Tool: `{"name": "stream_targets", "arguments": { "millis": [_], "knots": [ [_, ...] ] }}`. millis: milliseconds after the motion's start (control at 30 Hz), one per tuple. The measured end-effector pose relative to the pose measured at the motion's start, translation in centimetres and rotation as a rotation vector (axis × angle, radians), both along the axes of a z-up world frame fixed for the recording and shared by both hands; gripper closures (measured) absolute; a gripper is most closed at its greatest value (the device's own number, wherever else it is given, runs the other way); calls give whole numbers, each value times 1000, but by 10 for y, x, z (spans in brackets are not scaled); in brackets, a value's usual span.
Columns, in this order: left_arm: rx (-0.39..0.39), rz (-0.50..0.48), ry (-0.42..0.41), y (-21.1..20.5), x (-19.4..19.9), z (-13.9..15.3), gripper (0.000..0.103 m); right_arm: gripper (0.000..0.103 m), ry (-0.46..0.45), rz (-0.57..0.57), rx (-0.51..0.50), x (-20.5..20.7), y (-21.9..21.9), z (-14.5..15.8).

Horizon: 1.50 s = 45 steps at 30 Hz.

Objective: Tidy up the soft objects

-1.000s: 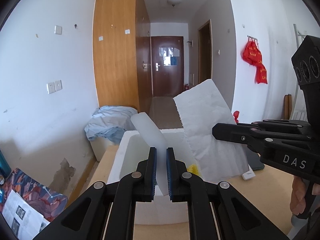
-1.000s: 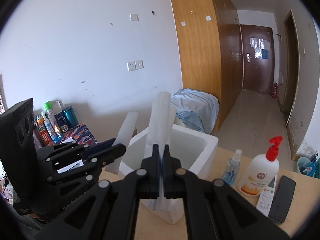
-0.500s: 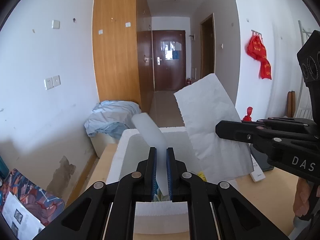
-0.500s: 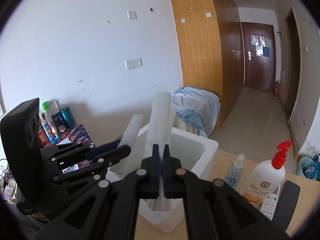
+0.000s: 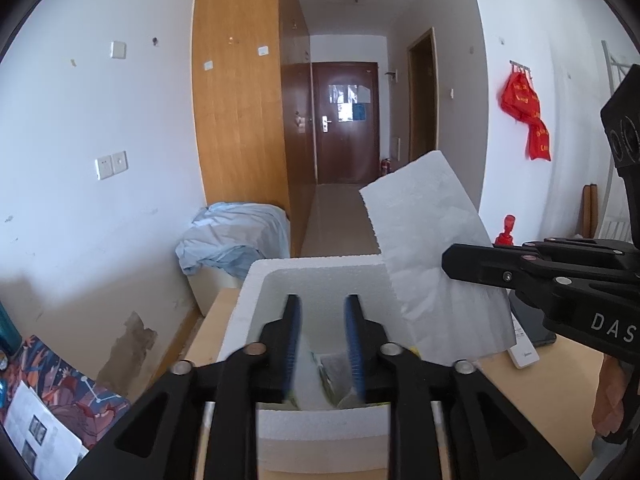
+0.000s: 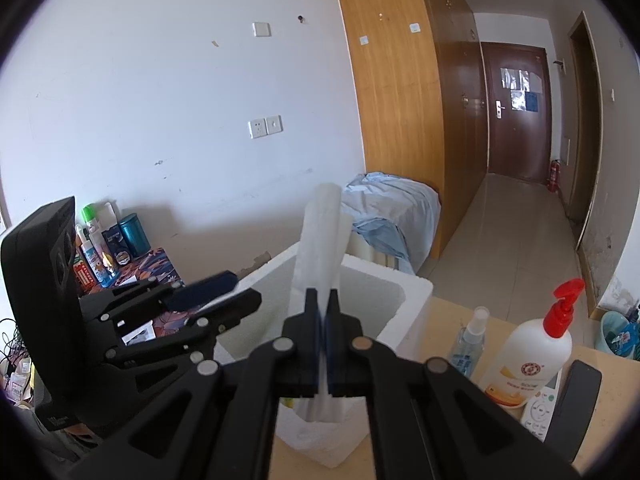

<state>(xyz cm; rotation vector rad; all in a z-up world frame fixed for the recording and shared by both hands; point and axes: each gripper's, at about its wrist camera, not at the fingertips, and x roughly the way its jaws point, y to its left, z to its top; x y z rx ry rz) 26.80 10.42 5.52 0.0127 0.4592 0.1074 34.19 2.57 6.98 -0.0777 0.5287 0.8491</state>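
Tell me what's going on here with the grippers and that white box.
A person is putting soft white sheets into a white foam box on the table. The left gripper has just been opening over the box, nothing between its fingers now; a white sheet lies inside below. The right gripper is shut on a paper towel, held above the box.

White letters "DAS" are showing on the black right gripper body, cut off at the frame edge. Labels on the pump bottle and door papers are staying unreadable.
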Motion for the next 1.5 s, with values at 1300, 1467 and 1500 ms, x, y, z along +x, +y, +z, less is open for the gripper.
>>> {"name": "stream_targets", "arguments": {
  "millis": [1300,1467,1500],
  "knots": [
    [-17,85,-50,21,-16,1,33,46,16,4,42,18,13,-10],
    [-20,86,-52,21,-16,1,33,46,16,3,49,18,12,-9],
    [-19,86,-52,20,-16,2,33,46,17,1,47,18,12,-9]
  ]
}}
